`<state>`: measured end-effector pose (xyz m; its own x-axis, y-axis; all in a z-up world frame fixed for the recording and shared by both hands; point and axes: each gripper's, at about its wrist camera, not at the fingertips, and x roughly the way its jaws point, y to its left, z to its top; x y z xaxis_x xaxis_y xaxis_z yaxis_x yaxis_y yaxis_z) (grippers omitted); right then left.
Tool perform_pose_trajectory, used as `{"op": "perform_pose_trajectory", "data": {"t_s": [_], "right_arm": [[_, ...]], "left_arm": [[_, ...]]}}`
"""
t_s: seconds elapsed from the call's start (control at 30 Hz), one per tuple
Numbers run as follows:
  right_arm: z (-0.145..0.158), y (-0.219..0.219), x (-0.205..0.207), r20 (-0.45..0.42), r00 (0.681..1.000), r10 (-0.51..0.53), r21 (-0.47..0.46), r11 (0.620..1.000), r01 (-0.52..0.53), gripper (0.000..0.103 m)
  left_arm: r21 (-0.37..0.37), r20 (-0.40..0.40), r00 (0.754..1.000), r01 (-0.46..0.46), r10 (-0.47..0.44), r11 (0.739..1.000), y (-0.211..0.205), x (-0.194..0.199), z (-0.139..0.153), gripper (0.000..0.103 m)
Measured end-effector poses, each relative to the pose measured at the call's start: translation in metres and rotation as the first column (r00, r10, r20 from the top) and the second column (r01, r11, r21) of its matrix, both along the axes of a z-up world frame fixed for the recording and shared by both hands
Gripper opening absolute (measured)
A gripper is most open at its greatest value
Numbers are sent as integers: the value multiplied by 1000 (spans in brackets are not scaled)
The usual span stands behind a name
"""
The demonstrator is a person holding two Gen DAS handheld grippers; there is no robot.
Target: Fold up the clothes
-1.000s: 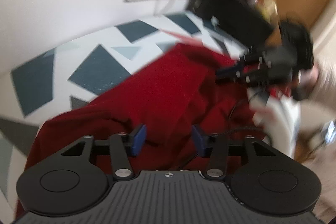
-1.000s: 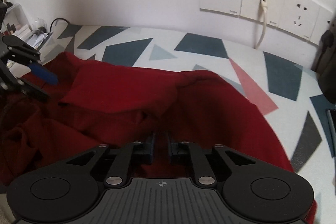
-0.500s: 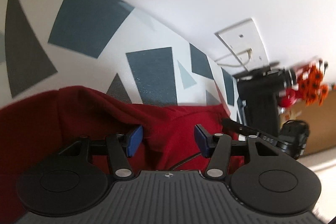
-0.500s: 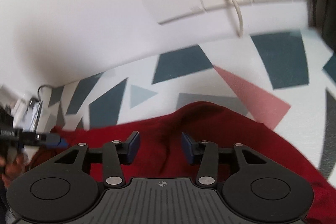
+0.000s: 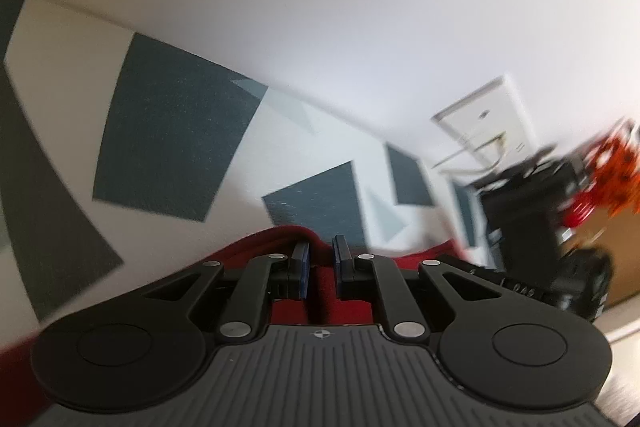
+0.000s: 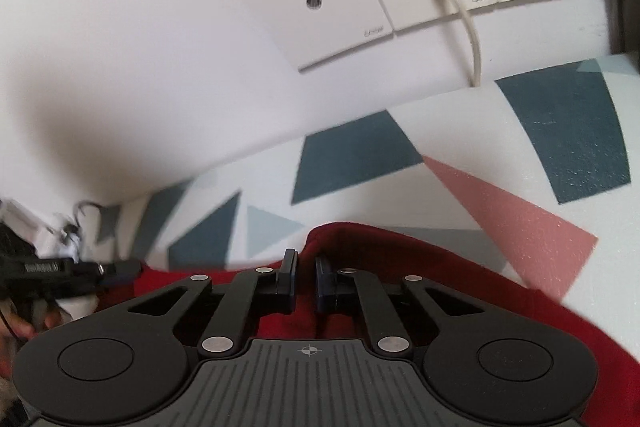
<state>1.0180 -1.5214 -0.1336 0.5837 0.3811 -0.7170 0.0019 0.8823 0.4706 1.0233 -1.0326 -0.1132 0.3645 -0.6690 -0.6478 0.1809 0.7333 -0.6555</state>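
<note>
Red knit fabric, the dark red garment (image 5: 280,237), lies on the white table cover printed with grey-blue and pink geometric patches (image 5: 172,147), close under the white wall, and you have both tools on its far edge. Starting at the left, your left gripper (image 5: 320,255) has just been closing, and its blue-padded fingers (image 5: 301,259) now stand nearly together with a raised ridge of the red cloth pinched between them; the cloth bunches up into a fold right at the tips and spreads back underneath the black body of the tool. Beyond that fold the patterned cover runs up to the wall. Further right in your left view, blurred, sit a white wall plate with a pale cable, a black box-like object (image 5: 520,211) and something orange and red at the frame's edge, too smeared to identify. Moving to your right hand's view, the other tool shows at the far left as a dark blurred shape above the same red cloth. Your right gripper (image 6: 305,269) has likewise just been closing, and its fingers (image 6: 289,267) are clamped on a hump of the garment's edge that rises between the pads. To the right of it, the red cloth slopes down across a pink triangle on the cover, and above on the wall you can see the row of white socket plates (image 6: 320,7) with a white cable (image 6: 460,7) plugged in.
</note>
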Motion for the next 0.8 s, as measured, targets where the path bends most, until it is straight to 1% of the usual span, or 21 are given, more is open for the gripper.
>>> {"op": "perform_pose_trajectory", "data": {"t_s": [0.03,0.07,0.1,0.13,0.17,0.2,0.27,0.3,0.37,0.4,0.43,0.5,0.6,0.63,0.67,0.7,0.73,0.8], "right_arm": [[-3,2,1,1,1000,8,-26,1000,-8,10],[-3,2,1,15,1000,11,-35,999,-10,12],[-3,1,-1,22,1000,7,-36,999,-6,19],[0,-1,-3,32,999,-2,-42,999,4,23],[4,-3,-7,45,999,-12,-49,999,15,32],[7,-6,-11,57,998,-13,-55,998,16,32],[14,-12,-20,73,997,0,-76,997,6,32],[17,-13,-24,79,997,7,-96,995,1,32],[21,-14,-29,87,996,22,-125,992,-11,32],[21,-13,-30,86,996,30,-126,992,-19,32],[22,-13,-31,85,996,39,-128,991,-28,32],[22,-10,-31,81,995,54,-131,990,-43,32],[14,-4,-22,74,996,44,-124,992,-34,30],[11,-3,-18,72,997,31,-109,994,-24,28],[8,-2,-14,72,997,22,-109,994,-14,21],[6,0,-9,73,997,14,-117,993,-6,17],[4,2,-5,74,997,7,-124,992,3,16],[2,7,3,87,996,4,-186,982,12,12]], "left_arm": [[17,6,1000,6,-6,1000,-1,1,-2,12],[15,12,1000,4,-4,1000,-1,1,-4,12],[12,16,1000,0,-1,1000,0,0,-6,12],[3,14,1000,-6,6,1000,1,0,-7,12],[0,15,1000,-8,8,1000,1,0,-7,12],[1,16,1000,-4,4,1000,1,-1,-7,13],[-8,4,1000,1,-1,1000,2,-1,-7,15],[-14,-3,1000,3,-3,1000,3,-1,-7,18],[-31,-12,1000,-2,1,1000,8,-3,-4,28],[-38,-13,1000,-3,3,999,10,-4,-2,37],[-43,-10,1000,-4,4,999,12,-6,1,40],[-49,-1,1000,9,-9,999,13,-11,7,41],[-31,8,999,43,-43,999,8,-16,11,41],[-22,10,999,53,-53,998,5,-18,11,41],[-6,13,998,56,-56,998,2,-19,10,40],[13,17,998,55,-56,998,0,-19,9,40],[33,23,998,55,-55,998,-3,-19,7,40],[52,44,997,57,-59,997,-6,-20,6,39]]}}
